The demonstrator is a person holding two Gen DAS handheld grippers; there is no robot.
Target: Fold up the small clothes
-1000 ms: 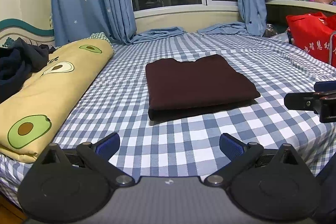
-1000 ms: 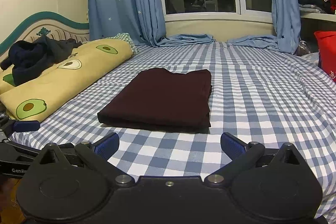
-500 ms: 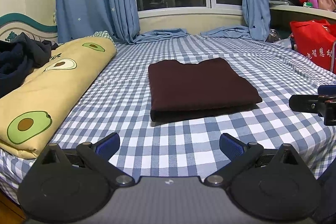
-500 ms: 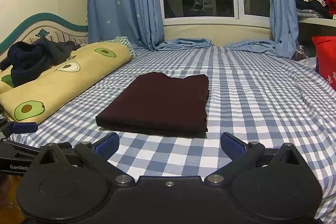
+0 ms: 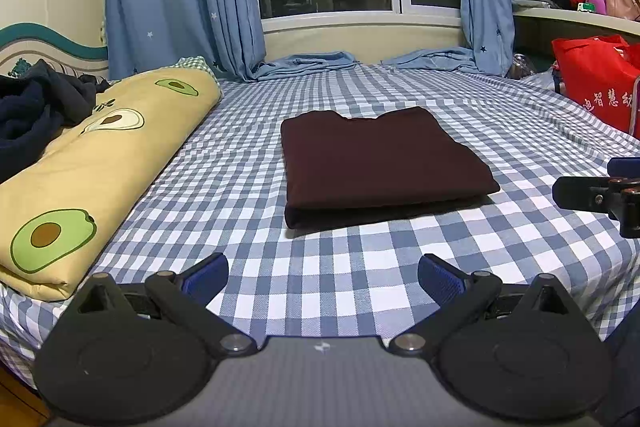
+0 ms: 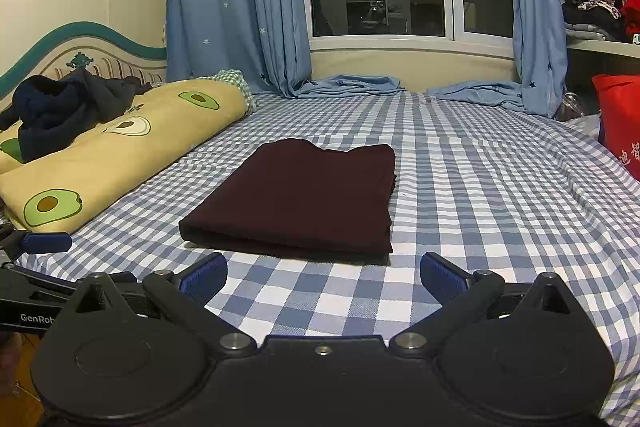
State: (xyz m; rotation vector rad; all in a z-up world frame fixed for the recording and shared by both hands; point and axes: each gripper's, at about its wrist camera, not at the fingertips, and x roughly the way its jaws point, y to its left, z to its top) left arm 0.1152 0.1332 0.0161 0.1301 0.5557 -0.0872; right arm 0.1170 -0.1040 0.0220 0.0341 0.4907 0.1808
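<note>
A dark maroon garment [image 5: 380, 163] [image 6: 304, 199] lies folded into a neat rectangle on the blue-and-white checked bed sheet [image 5: 248, 163] [image 6: 480, 187]. My left gripper [image 5: 322, 277] is open over the near edge of the bed, short of the garment, nothing between its blue-padded fingers. My right gripper [image 6: 323, 277] is open too, just in front of the garment's near fold, holding nothing. The right gripper's side shows at the right edge of the left wrist view; the left gripper shows at the lower left of the right wrist view.
A rolled yellow quilt with avocado print [image 5: 100, 163] [image 6: 120, 155] lies along the left of the bed, dark clothes [image 5: 36, 111] [image 6: 64, 107] heaped on it. A red bag [image 5: 596, 79] stands at the right. Blue curtains [image 6: 236, 7] and a window are behind.
Both grippers have drawn back and tilted up slightly, so the garment sits a bit lower and farther in view. The garment itself has not moved. Both grippers stayed open.
</note>
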